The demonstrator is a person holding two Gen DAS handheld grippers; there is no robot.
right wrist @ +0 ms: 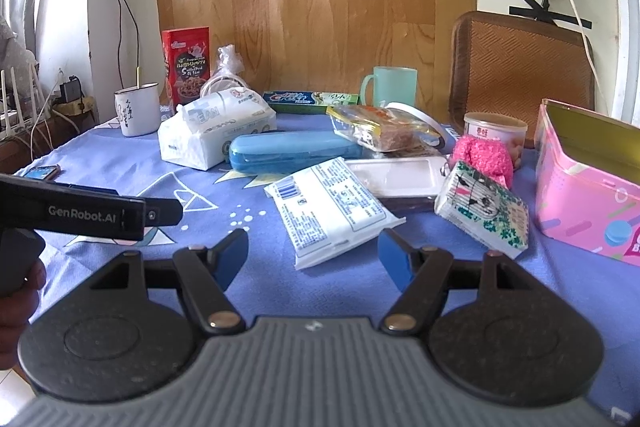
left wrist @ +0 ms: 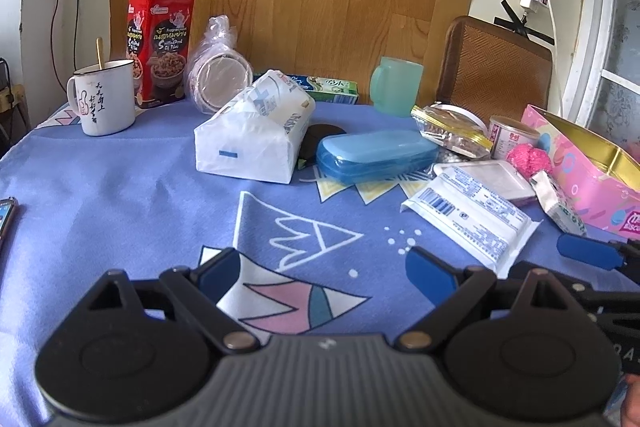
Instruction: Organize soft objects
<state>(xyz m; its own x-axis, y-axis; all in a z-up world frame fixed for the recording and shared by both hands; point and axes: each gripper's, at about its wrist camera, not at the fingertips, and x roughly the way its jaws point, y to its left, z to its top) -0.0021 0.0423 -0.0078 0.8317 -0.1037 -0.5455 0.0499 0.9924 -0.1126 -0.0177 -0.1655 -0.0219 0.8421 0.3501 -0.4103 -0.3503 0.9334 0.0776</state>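
A white tissue pack (left wrist: 252, 131) (right wrist: 212, 131) lies mid-table. A flat white wet-wipe pack (left wrist: 472, 217) (right wrist: 330, 209) lies just ahead of my right gripper. A fuzzy pink ball (left wrist: 530, 159) (right wrist: 486, 155) and a small patterned tissue packet (left wrist: 558, 205) (right wrist: 482, 209) lie beside the open pink tin (left wrist: 592, 179) (right wrist: 588, 183). My left gripper (left wrist: 324, 271) is open and empty above the blue cloth. My right gripper (right wrist: 312, 255) is open and empty, its fingers (left wrist: 586, 251) also showing in the left wrist view.
A blue hard case (left wrist: 376, 155) (right wrist: 294, 151), snack bags (right wrist: 384, 129), a small can (right wrist: 496, 129), a green cup (left wrist: 396, 85), a white mug (left wrist: 106, 97), a red box (left wrist: 162, 47), a toothpaste box (right wrist: 312, 101) and a phone (left wrist: 6, 217) sit on the table. A chair (right wrist: 520, 75) stands behind.
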